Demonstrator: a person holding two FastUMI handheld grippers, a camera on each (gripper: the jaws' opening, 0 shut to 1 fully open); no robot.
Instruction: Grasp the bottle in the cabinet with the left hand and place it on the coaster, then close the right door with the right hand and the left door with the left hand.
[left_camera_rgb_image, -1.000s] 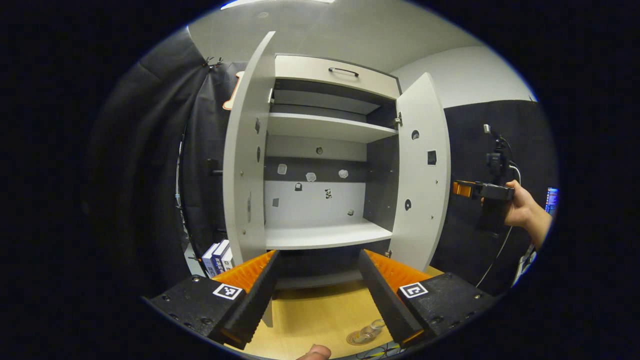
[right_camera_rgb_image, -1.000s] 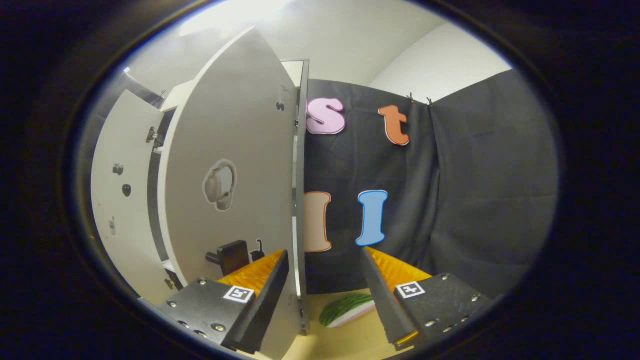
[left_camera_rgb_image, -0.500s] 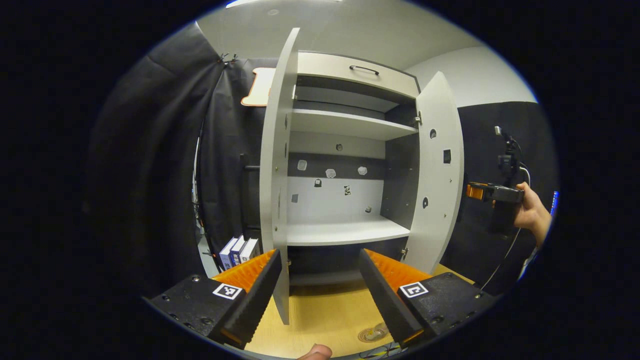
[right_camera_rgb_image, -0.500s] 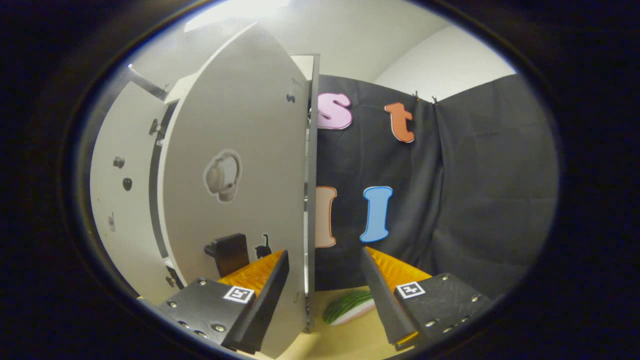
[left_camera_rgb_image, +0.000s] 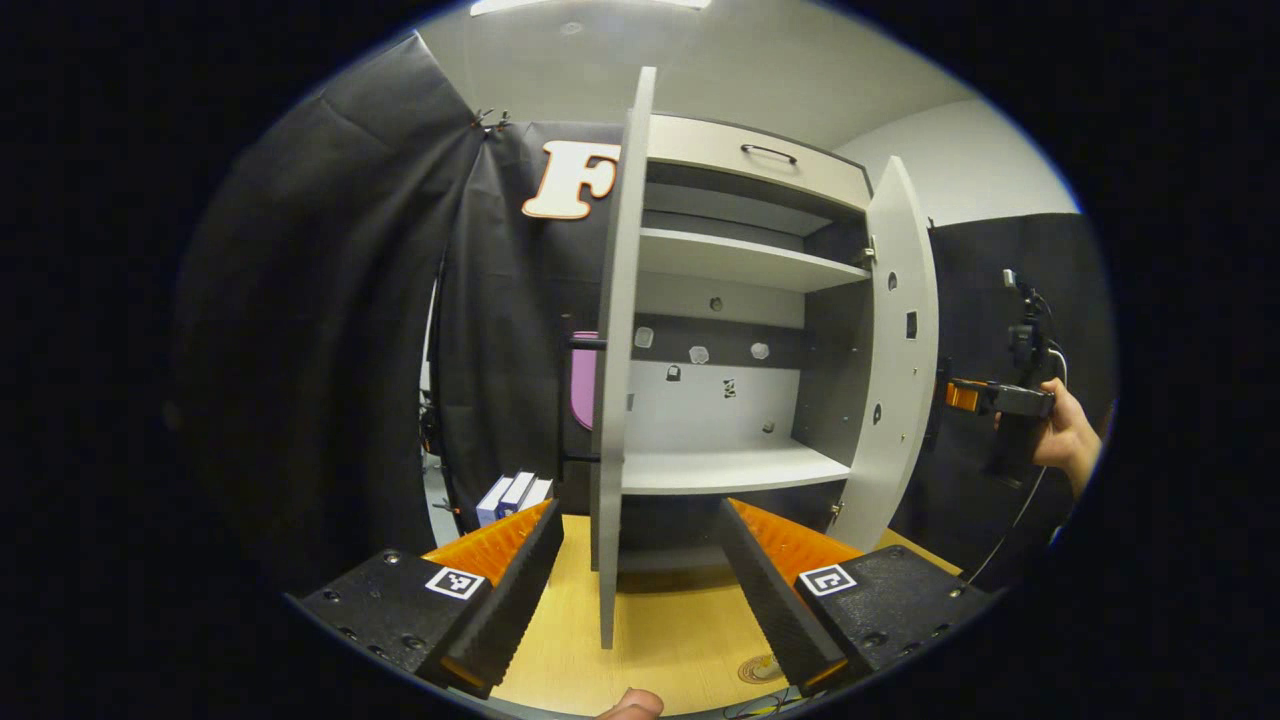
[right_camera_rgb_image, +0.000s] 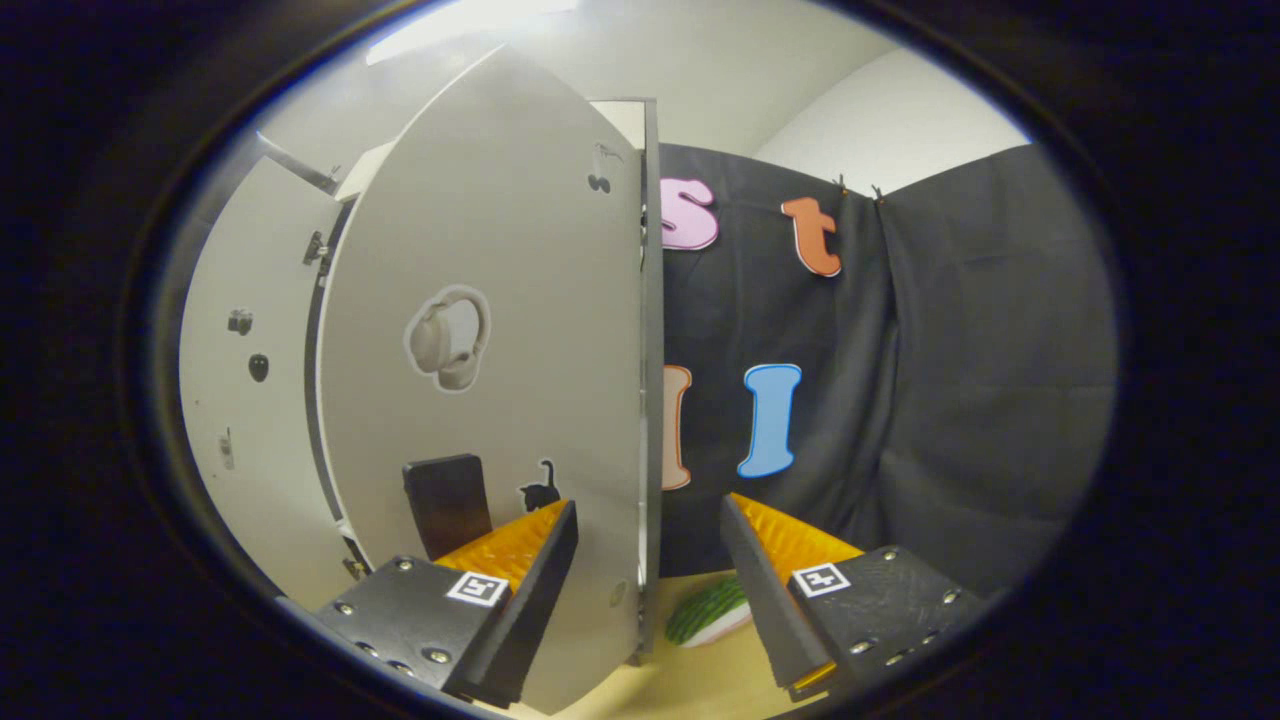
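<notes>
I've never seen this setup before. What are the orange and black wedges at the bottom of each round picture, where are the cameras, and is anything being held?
No robot arm here: a person holds a two-finger tool in each hand, and a fisheye camera rides on each. The wedges are each tool's own fingers.

In the left gripper view, the left tool is open, facing the cabinet with the left door edge-on between its fingers. Farther off, a hand holds the other tool behind the right door. The coaster lies on the wooden table.

In the right gripper view, the right tool is open at that door's edge, with a watermelon slice on the table. Neither tool holds anything.
</notes>
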